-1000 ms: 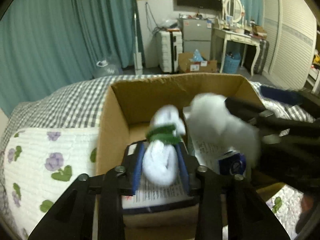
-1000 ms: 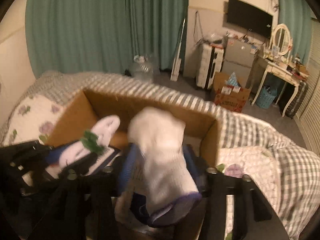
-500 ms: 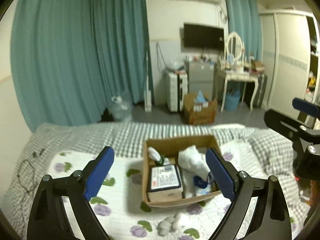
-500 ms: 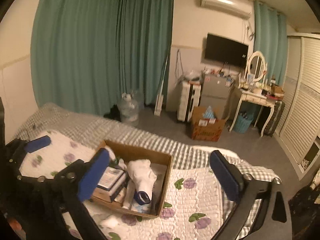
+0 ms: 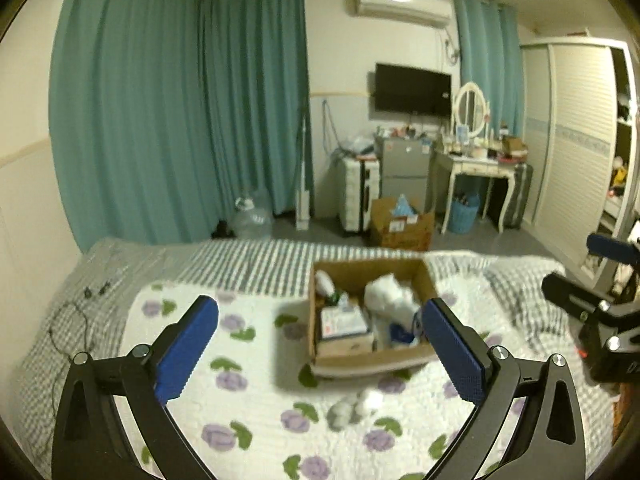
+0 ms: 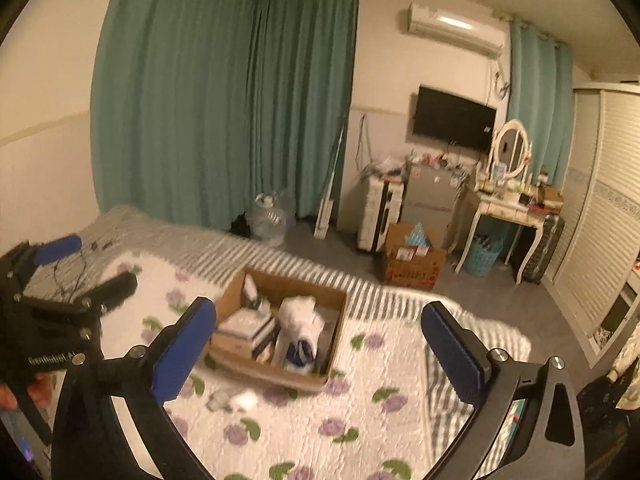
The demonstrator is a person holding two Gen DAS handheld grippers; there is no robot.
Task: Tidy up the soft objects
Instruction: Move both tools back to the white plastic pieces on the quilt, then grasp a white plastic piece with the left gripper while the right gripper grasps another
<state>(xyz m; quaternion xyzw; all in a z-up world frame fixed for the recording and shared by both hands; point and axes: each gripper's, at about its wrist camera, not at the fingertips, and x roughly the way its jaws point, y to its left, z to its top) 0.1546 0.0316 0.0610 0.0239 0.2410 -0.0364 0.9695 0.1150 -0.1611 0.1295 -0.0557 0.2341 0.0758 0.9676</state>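
- Left gripper [image 5: 320,344], black with blue pads: jaws opening, near full spread, nothing between them.
- Right gripper [image 6: 318,344], same build: jaws spread wide, nothing between them.
- Open brown cardboard box [image 5: 426,280] on the white quilt with purple flowers [image 5: 248,400], ahead of and below both claws, well apart from the pads.
- White sock with blue toe [image 6: 298,334] draped inside the box, on its right half.
- Small white-and-green soft piece [image 5: 326,286] in the box's far left corner, behind a printed carton [image 5: 344,322].
- Grey-white sock bundle [image 5: 354,408] loose on the quilt, just in front of the box.
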